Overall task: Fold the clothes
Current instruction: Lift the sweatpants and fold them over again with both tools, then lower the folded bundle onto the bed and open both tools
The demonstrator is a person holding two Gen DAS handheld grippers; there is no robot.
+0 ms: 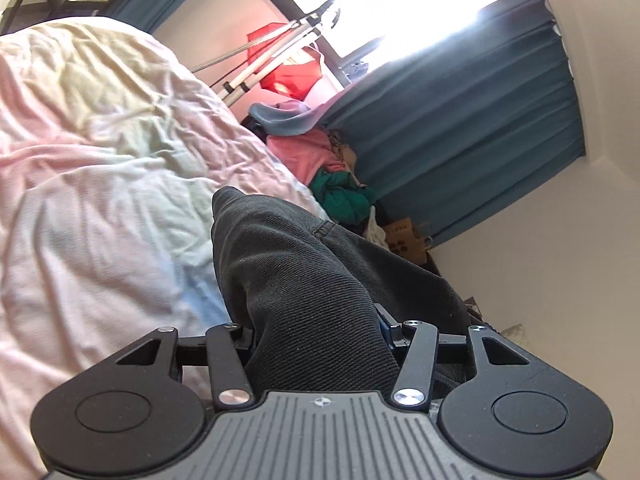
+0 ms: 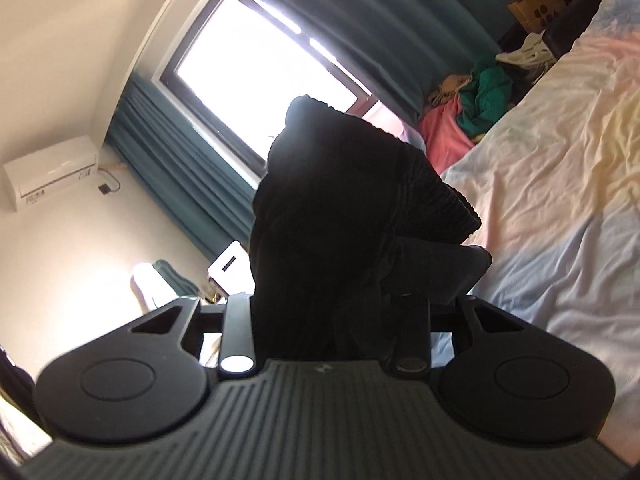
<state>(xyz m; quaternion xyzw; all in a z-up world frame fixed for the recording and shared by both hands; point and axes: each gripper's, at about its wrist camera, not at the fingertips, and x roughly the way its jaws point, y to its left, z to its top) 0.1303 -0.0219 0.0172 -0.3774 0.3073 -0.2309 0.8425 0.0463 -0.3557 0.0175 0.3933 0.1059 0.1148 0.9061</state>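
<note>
Garment: a dark grey garment (image 1: 304,264) hangs bunched over the bed's edge, held up between both grippers; black against the window from the right wrist (image 2: 340,208).
Left gripper (image 1: 320,332): jaws closed on a thick fold of the cloth.
Right gripper (image 2: 332,312): jaws clamped on the cloth, fingertips hidden.
Bed (image 1: 100,160): rumpled pastel sheet, pink, yellow and blue.
Room: teal curtains (image 1: 460,132), bright window (image 2: 256,48), clothes pile (image 1: 328,168) beside the bed, paper bag (image 2: 536,0), wall air conditioner (image 2: 52,172).
</note>
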